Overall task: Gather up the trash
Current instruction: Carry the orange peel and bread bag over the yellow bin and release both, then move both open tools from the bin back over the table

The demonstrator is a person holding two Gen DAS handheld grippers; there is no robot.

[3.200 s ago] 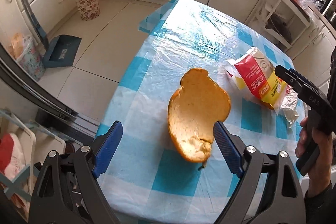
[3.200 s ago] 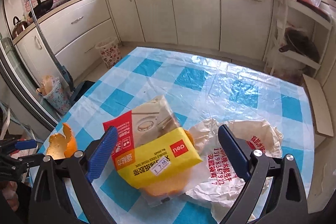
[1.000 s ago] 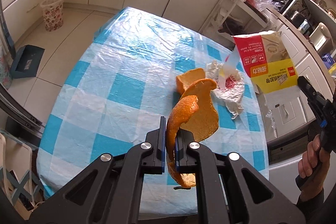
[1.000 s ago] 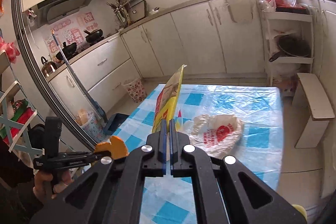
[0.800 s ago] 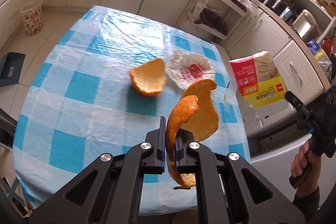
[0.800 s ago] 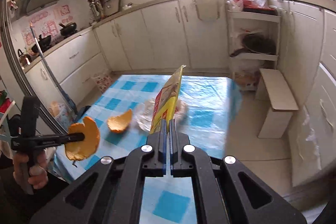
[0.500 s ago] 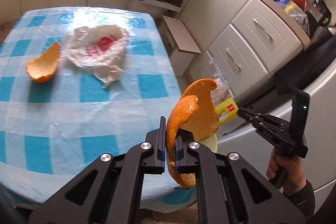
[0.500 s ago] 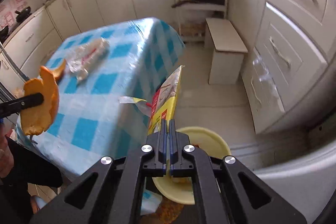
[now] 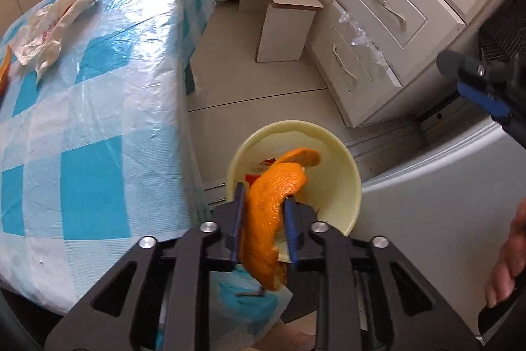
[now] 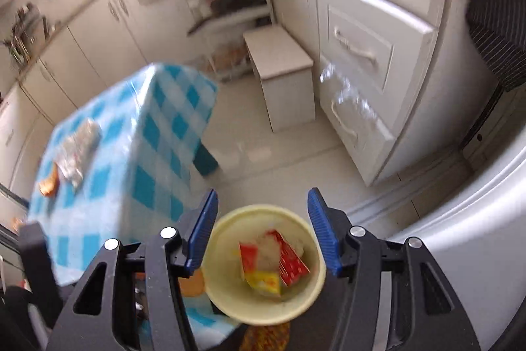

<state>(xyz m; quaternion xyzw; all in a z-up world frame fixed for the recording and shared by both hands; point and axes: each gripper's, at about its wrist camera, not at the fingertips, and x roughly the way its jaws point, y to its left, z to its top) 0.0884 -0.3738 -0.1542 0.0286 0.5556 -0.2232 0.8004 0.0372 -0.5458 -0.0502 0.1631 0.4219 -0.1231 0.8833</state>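
A pale yellow bin (image 9: 349, 186) stands on the floor beside the blue-check table (image 9: 98, 120). My left gripper (image 9: 264, 216) hangs over the bin, pointing steeply down. Its jaws are opening, and a curved orange peel (image 9: 268, 203) tips loosely between them. My right gripper (image 10: 263, 229) is above the same bin (image 10: 213, 252), jaws opening with nothing between them. The red and yellow package (image 10: 273, 262) lies inside the bin. In the left wrist view the right gripper (image 9: 473, 81) shows at the upper right. A white plastic bag (image 9: 56, 18) and another peel (image 10: 49, 183) lie on the table.
A white stool (image 9: 282, 9) stands on the floor beyond the bin. Cream drawers (image 9: 394, 15) and a white appliance front (image 9: 443, 186) close in on the right. A hand (image 9: 506, 262) shows at the right edge. The table's corner is close on the left of the bin.
Both grippers swung from the table to above the bin. The right one let go of the package, which now lies in the bin. The left jaws parted and the peel has tipped lower.
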